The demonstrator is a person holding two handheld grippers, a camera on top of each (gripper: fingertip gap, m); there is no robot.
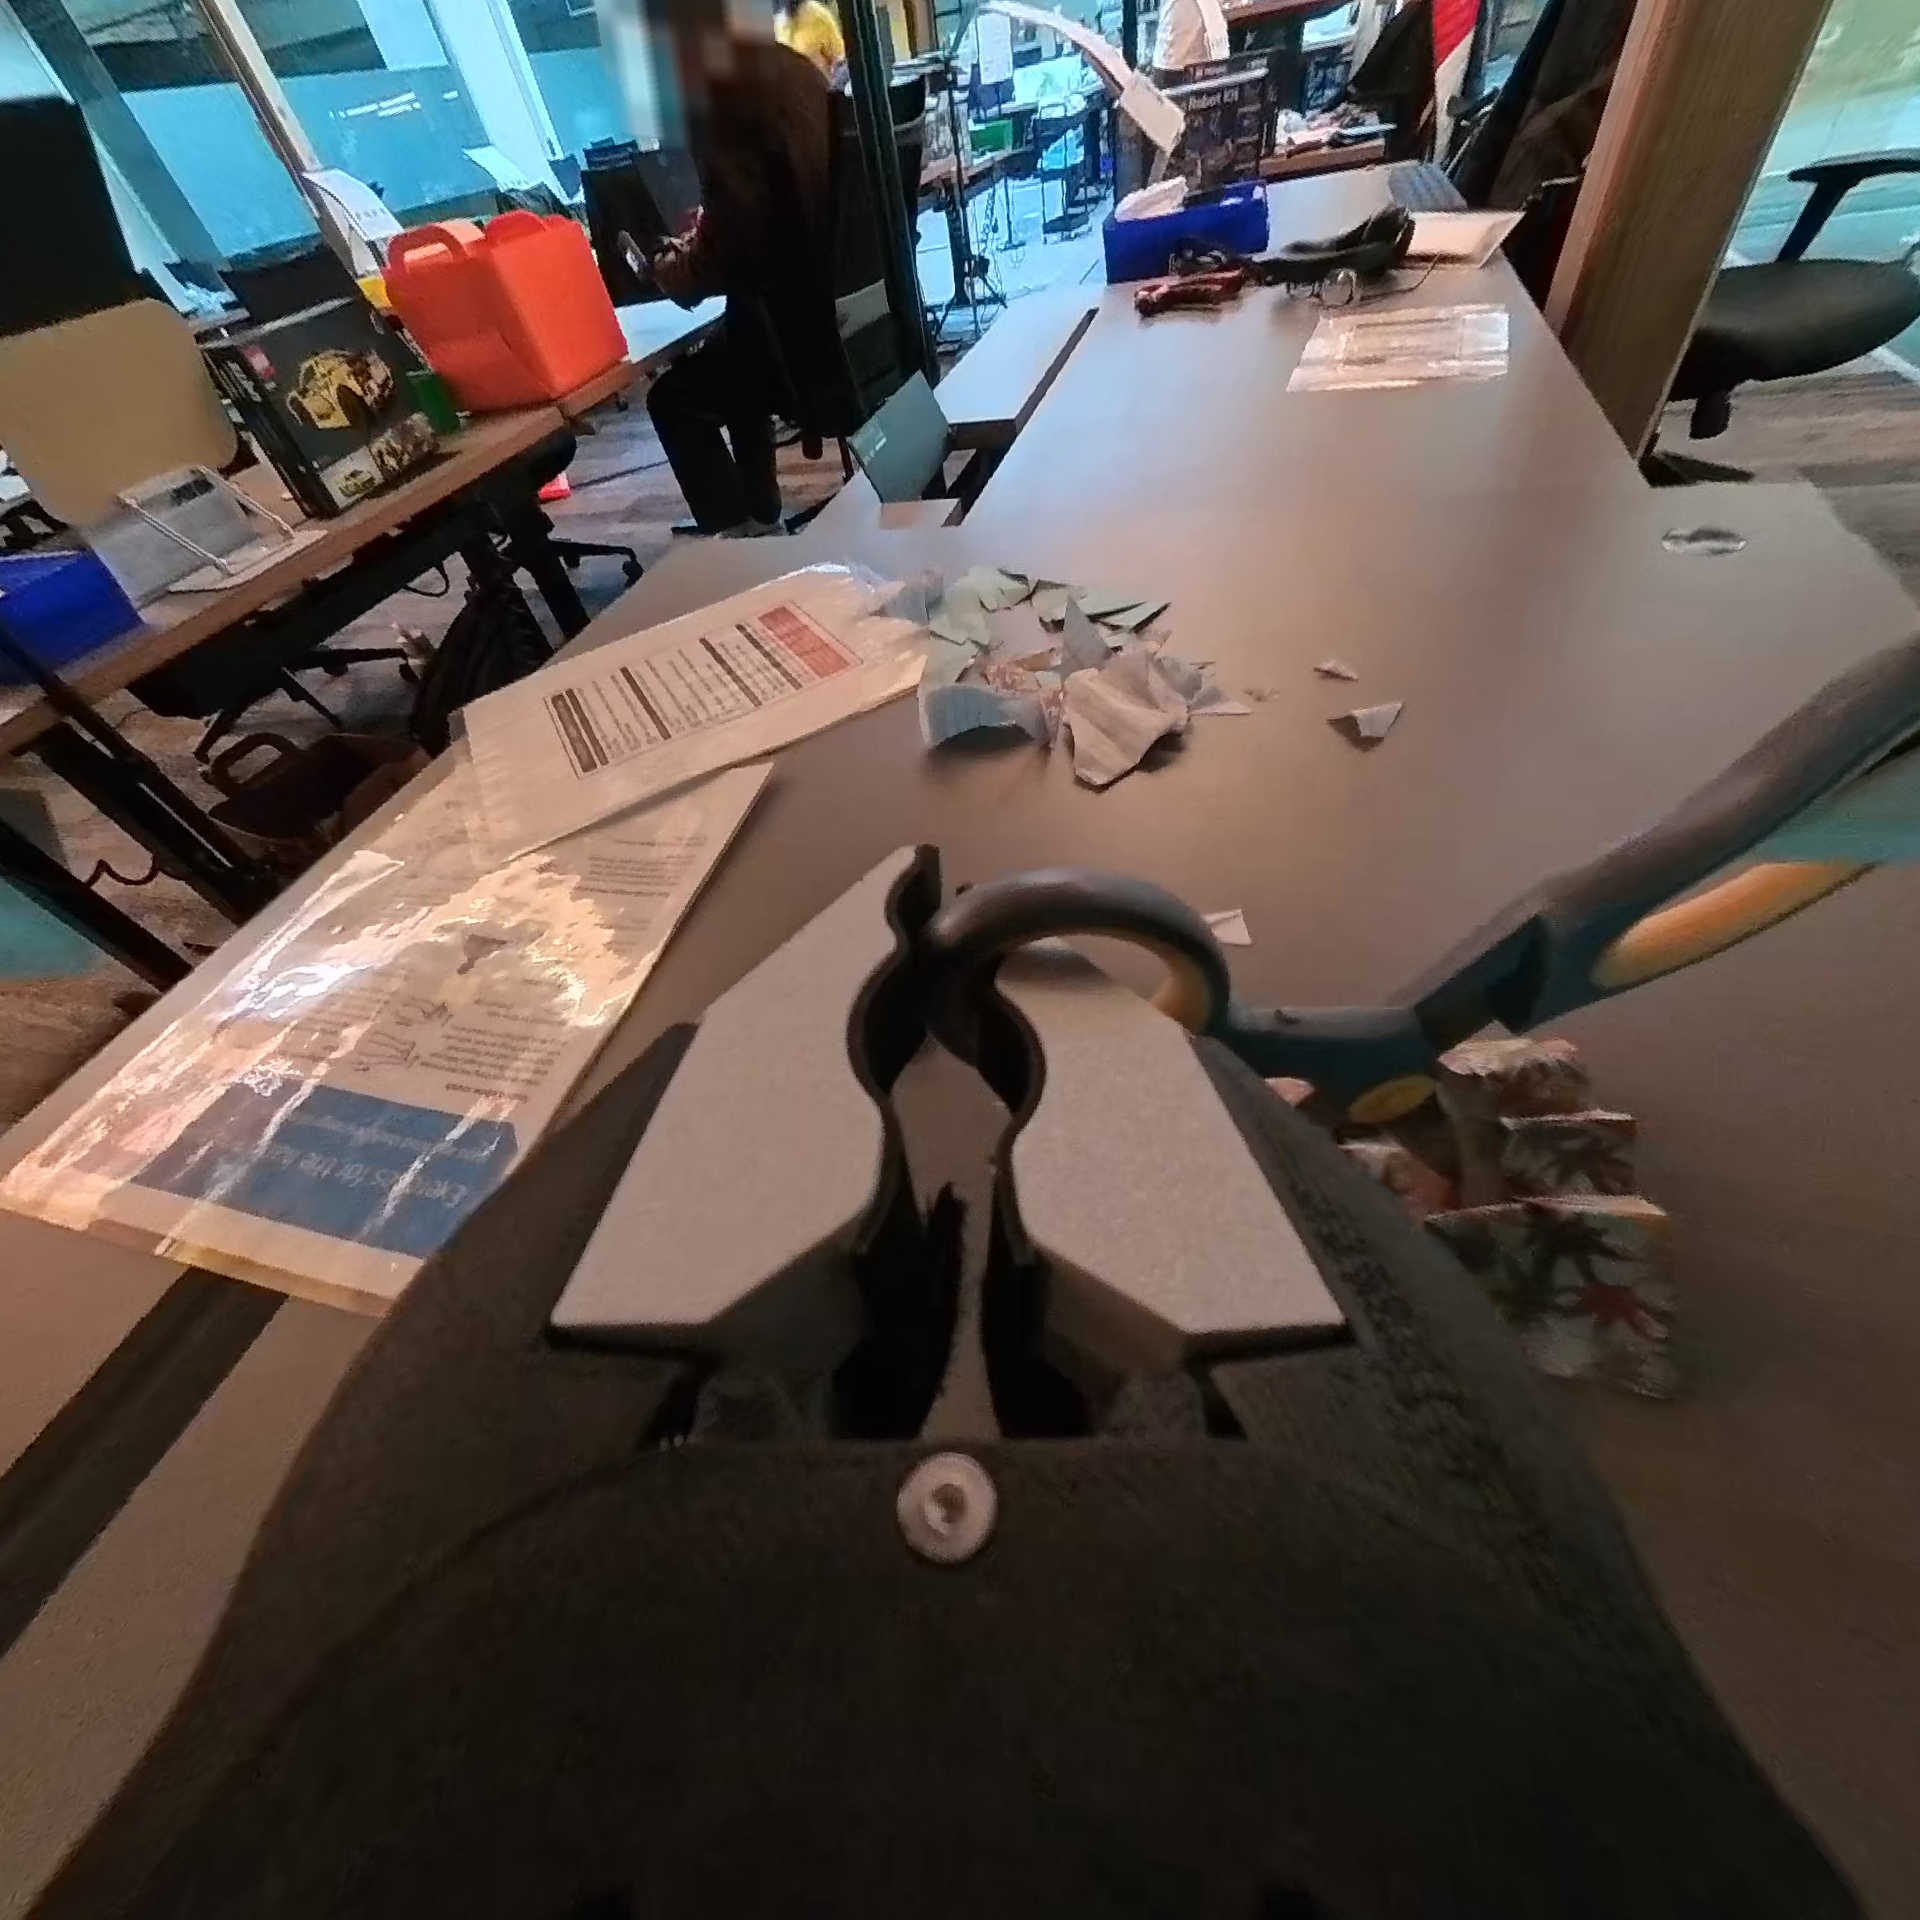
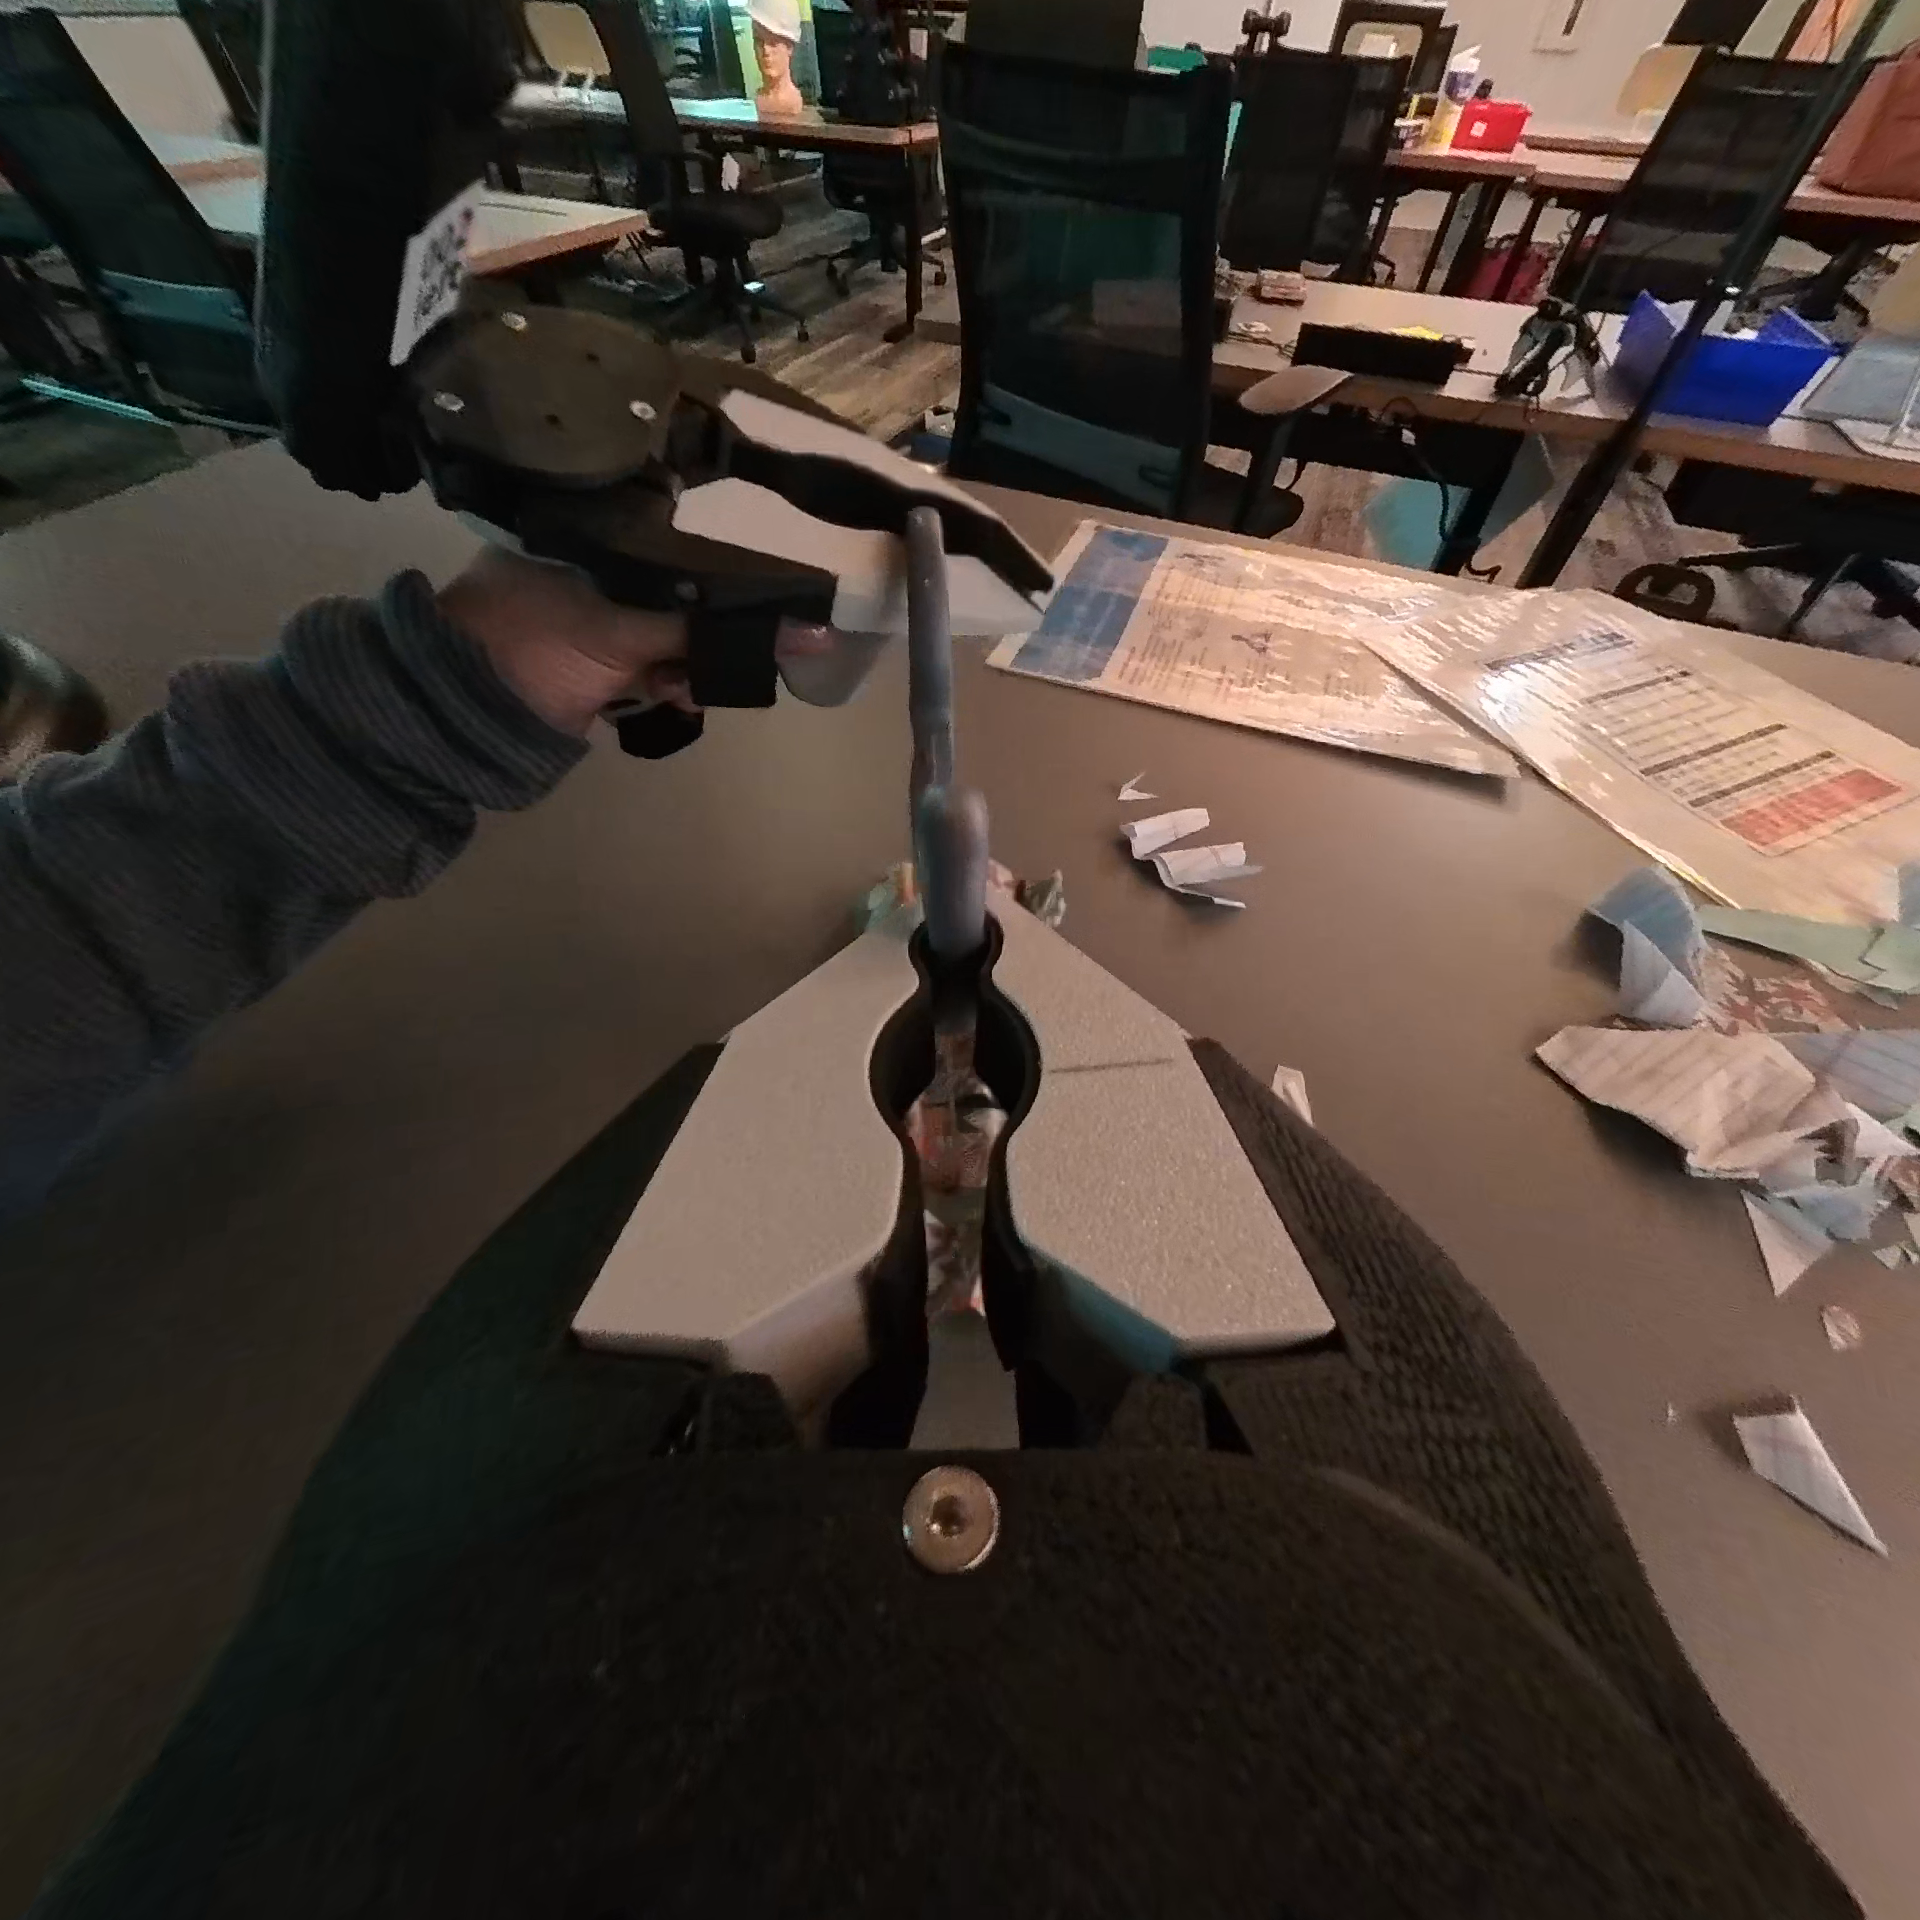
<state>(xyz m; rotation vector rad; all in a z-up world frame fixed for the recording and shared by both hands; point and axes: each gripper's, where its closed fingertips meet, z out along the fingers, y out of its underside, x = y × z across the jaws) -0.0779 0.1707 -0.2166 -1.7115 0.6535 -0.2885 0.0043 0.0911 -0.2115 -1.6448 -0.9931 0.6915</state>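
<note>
My left gripper (image 1: pixel 930 935) is shut on one handle loop of a pair of blue-grey scissors (image 1: pixel 1351 1023) with yellow inlays. The other handle runs up and out to the right. In the right wrist view, my right gripper (image 2: pixel 951 951) is shut on the lower scissors handle (image 2: pixel 945 862). The left gripper (image 2: pixel 935 530), held by a hand in a blue ribbed sleeve (image 2: pixel 208 831), pinches the upper handle above it. A folded piece of patterned paper (image 1: pixel 1558 1247) stands on the table just under the scissors. It also shows through the gap behind my right fingers (image 2: pixel 951 1143). The blades are hidden.
On the dark table (image 1: pixel 1351 520) lie two laminated sheets (image 1: pixel 364 1018) (image 1: pixel 707 675) and a pile of cut paper scraps (image 1: pixel 1049 665), with loose scraps around (image 2: pixel 1184 847) (image 2: pixel 1714 1091). Office chairs and other desks stand beyond. A person sits far back left (image 1: pixel 748 312).
</note>
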